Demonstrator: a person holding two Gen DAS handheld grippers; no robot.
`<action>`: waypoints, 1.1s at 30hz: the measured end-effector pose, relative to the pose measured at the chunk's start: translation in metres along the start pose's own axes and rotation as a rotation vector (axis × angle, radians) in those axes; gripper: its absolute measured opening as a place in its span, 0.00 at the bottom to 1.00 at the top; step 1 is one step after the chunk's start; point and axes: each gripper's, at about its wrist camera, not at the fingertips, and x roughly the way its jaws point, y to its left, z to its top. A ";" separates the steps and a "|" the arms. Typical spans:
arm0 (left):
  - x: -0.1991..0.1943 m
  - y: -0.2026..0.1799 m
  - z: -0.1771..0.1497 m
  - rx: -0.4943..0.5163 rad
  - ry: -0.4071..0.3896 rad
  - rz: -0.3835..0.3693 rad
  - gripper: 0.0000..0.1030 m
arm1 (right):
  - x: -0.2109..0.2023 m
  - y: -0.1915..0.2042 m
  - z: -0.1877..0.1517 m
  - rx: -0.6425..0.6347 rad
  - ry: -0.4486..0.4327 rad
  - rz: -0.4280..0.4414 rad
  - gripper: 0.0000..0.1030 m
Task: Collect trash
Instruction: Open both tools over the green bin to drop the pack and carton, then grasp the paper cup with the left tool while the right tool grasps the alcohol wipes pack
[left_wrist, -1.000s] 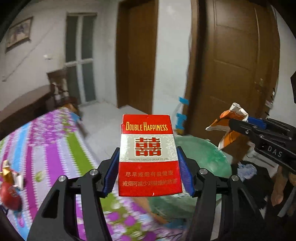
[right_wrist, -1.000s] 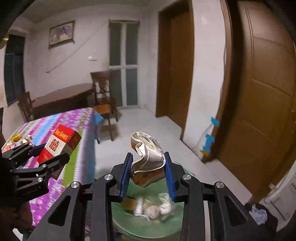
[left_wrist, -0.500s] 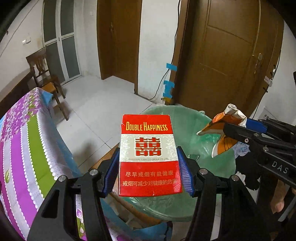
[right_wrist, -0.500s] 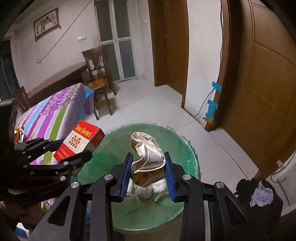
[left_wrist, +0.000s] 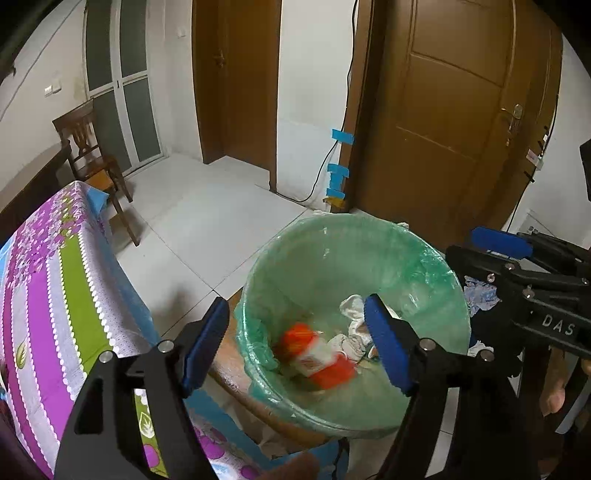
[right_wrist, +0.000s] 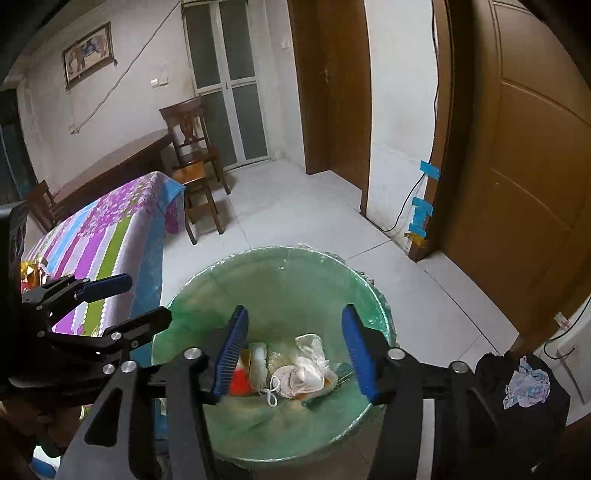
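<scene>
Now both grippers hang over the bin (left_wrist: 424, 258), jaws pointing down into it. Left gripper (left_wrist: 295, 339): jaws have just been opening, now spread wide w/ nothing between the pads. The red pack (left_wrist: 317, 358) lies blurred at the bin's bottom, seen through the gap between the left jaws but well below them, not touching either pad. Right gripper (right_wrist: 295, 354): jaws likewise just opened, released, nothing gripped. The wrapper (right_wrist: 306, 373), whitish and crumpled, lies at the bin's bottom among other scraps, in line w/ the gap between the right jaws, nearer the right pad, clear of both. In the right view the pack shows as a red-white blur just beside the left pad, partly hidden behind it.

Bin has a green liner and stands on the floor (right_wrist: 295, 206) just beside the tabletop (left_wrist: 55, 295), which carries a striped purple-green cloth. Each gripper shows at the edge of the other's view: right one at the far right of the left view, left one at the far left of the right view, both over the bin's rim area.
</scene>
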 end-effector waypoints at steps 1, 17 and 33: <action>-0.002 0.001 0.000 -0.001 -0.002 0.001 0.70 | -0.003 0.001 0.000 0.002 -0.006 0.001 0.54; -0.126 0.152 -0.077 -0.202 -0.092 0.190 0.77 | -0.047 0.158 -0.005 -0.207 -0.136 0.339 0.79; -0.280 0.398 -0.199 -0.675 -0.163 0.601 0.77 | -0.018 0.499 0.001 -0.564 0.108 0.802 0.64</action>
